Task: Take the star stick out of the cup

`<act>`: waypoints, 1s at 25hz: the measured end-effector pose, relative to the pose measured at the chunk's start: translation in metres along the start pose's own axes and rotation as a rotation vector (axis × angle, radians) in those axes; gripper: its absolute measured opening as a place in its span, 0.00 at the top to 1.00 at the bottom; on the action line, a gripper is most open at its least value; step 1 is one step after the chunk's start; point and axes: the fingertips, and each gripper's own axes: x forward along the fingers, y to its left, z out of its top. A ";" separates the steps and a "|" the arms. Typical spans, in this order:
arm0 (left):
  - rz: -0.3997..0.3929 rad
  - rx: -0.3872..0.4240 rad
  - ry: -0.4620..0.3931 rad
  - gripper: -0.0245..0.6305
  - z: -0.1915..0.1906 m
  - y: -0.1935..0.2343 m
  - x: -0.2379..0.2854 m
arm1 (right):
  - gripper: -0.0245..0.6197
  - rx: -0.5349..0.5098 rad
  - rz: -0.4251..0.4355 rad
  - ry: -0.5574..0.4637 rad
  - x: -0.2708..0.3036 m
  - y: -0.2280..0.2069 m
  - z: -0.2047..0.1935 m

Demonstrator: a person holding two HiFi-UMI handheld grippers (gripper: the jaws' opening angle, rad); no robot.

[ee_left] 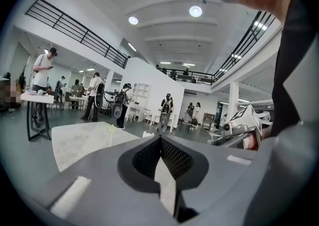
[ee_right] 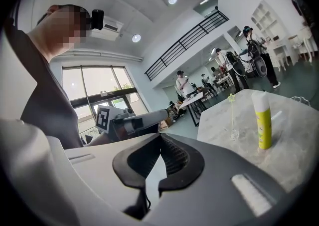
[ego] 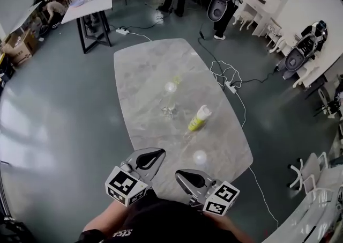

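The star stick [ee_right: 232, 115] is standing upright in the cup [ego: 170, 87], well ahead of the closed, empty left tool [ego: 158, 154] and right tool [ego: 181, 174].

Head view:
- The table's [ego: 155, 65] near end is disappearing under the left gripper [ego: 161, 154] and the right gripper [ego: 179, 174].
- The bottom edge is cutting off the person's arms [ego: 110, 218].
- A small silvery thing [ego: 169, 110] mid-table is showing too small to name.
- A clear round thing [ego: 200, 156] is glaring white, kind unclear.
- The star stick [ego: 176, 80] is reading as a yellow-green speck by the cup [ego: 170, 87]. In it or beside it, can't tell here.

Left gripper view:
- Its own jaws are covering the stick's foot and most of the tabletop.

Right gripper view:
- The cup is blurring into the tabletop.
- Its own jaws are hiding the left gripper's handle.
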 end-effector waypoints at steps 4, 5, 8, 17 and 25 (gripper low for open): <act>-0.038 -0.002 -0.001 0.96 0.005 0.017 0.021 | 0.94 0.014 -0.050 -0.010 0.004 -0.017 0.006; -0.046 -0.002 -0.002 0.96 0.006 0.021 0.026 | 0.94 0.017 -0.061 -0.009 0.005 -0.021 0.007; -0.060 0.000 0.003 0.96 0.005 0.037 0.042 | 0.94 0.035 -0.096 -0.006 0.007 -0.036 0.006; -0.076 0.012 0.034 0.96 -0.016 0.092 0.100 | 0.94 0.083 -0.162 0.036 0.018 -0.069 -0.001; -0.106 0.075 0.033 0.96 -0.025 0.127 0.146 | 0.94 0.126 -0.186 0.046 0.035 -0.094 -0.006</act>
